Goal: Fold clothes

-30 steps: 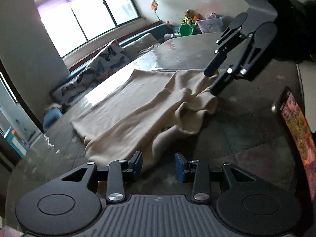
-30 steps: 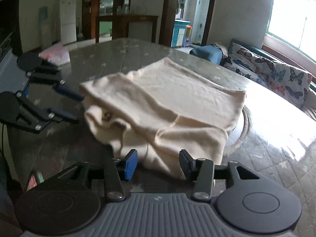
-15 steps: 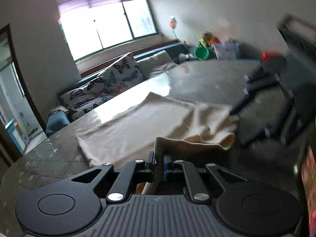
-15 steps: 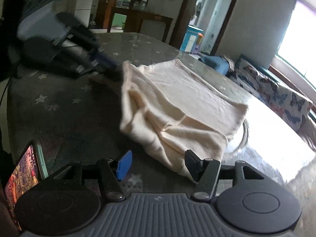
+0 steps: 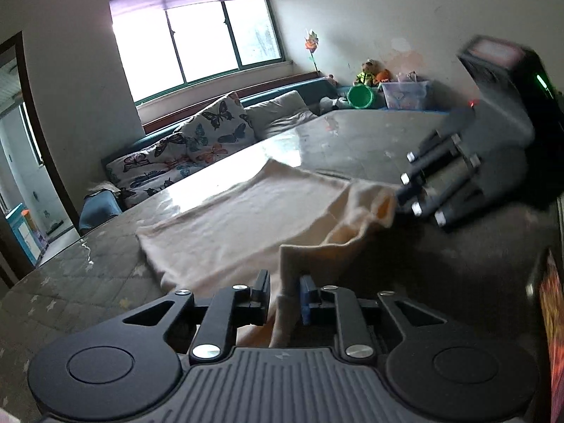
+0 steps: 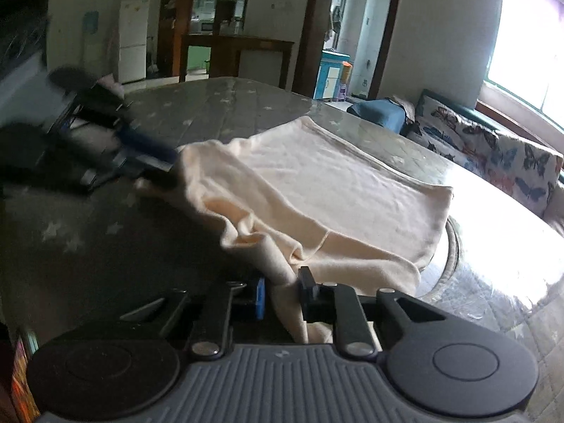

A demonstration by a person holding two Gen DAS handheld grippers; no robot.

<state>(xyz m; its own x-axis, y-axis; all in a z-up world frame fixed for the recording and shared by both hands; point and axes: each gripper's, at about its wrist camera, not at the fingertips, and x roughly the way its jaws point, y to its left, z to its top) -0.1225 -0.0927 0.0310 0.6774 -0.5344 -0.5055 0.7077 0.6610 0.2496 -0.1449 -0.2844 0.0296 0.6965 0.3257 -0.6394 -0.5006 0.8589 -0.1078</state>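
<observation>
- The cream garment (image 5: 246,211) lay mostly flat on the star-patterned worktop (image 5: 370,141), its near edge bunched and lifted between the two tools.
- The left tongs (image 5: 284,294) had just eased slightly wider, with a fold of the garment still pinched between the pads.
- The right tongs (image 6: 281,290) had just been closing and now gripped another bunched corner of the garment.
- A phone (image 5: 551,317) sat at the worktop's right edge.

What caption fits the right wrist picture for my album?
Right hand-held gripper pinching the cream garment on the star-patterned table.
</observation>
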